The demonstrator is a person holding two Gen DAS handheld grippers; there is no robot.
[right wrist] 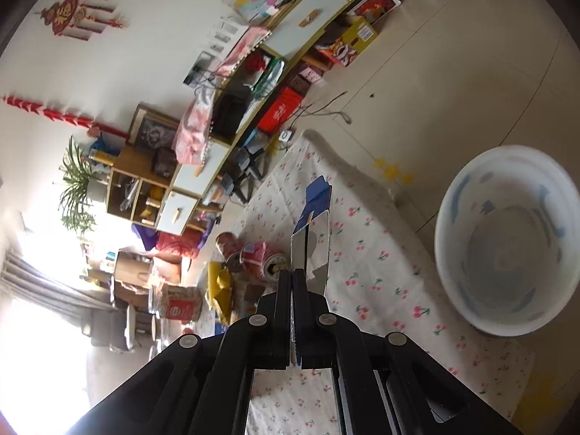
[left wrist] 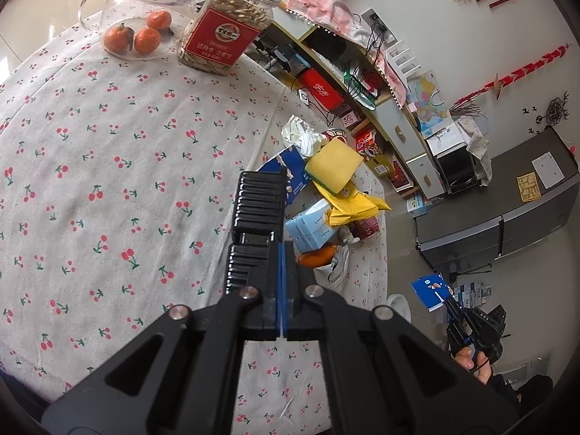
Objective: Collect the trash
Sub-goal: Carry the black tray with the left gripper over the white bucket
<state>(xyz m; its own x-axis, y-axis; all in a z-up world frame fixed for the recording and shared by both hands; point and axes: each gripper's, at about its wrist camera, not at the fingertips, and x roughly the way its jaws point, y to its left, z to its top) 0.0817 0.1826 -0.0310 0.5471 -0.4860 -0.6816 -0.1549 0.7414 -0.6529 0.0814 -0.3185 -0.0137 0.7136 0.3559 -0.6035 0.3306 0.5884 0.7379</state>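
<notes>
**Blue wrapper pinched in the right gripper, trash heap on the cherry cloth**

The right gripper (right wrist: 293, 282) has its black jaws pressed together on a flat blue wrapper (right wrist: 314, 232) with a shiny silver foil inside. It sticks out stiff past the fingertips toward 12 o'clock in the right wrist view. The same wrapper (left wrist: 431, 290) shows small at 4 o'clock in the left wrist view, off the edge of the desk.

The left gripper (left wrist: 282, 253) is fully closed too, the blue-edged pads meeting with nothing between them. A ribbed black block sits just to its left.

The desk (left wrist: 108, 166) is round, draped in a soft white cloth printed with little red cherries. The trash pile (left wrist: 326, 195) sits at the desk's edge, around 1 o'clock from the left gripper: a squishy yellow sponge (left wrist: 335, 165) with a green scrub layer on top of the heap, crinkly yellow wrappers (left wrist: 357, 206), a pale blue carton (left wrist: 311, 226) lying on its side, crumpled white paper (left wrist: 302, 136) and something orange and smooth (left wrist: 319, 257).

Far end, about 11 o'clock: a clear plastic jar (left wrist: 226, 25) with a red label, packed with seeds, next to three mandarins (left wrist: 139, 34) on clear glassware.

A big round white plastic basin (right wrist: 507, 243) with bluish marks sits at 3 o'clock in the right wrist view, its rim overlapping the cloth's edge. Can't tell if it rests on the floor.
</notes>
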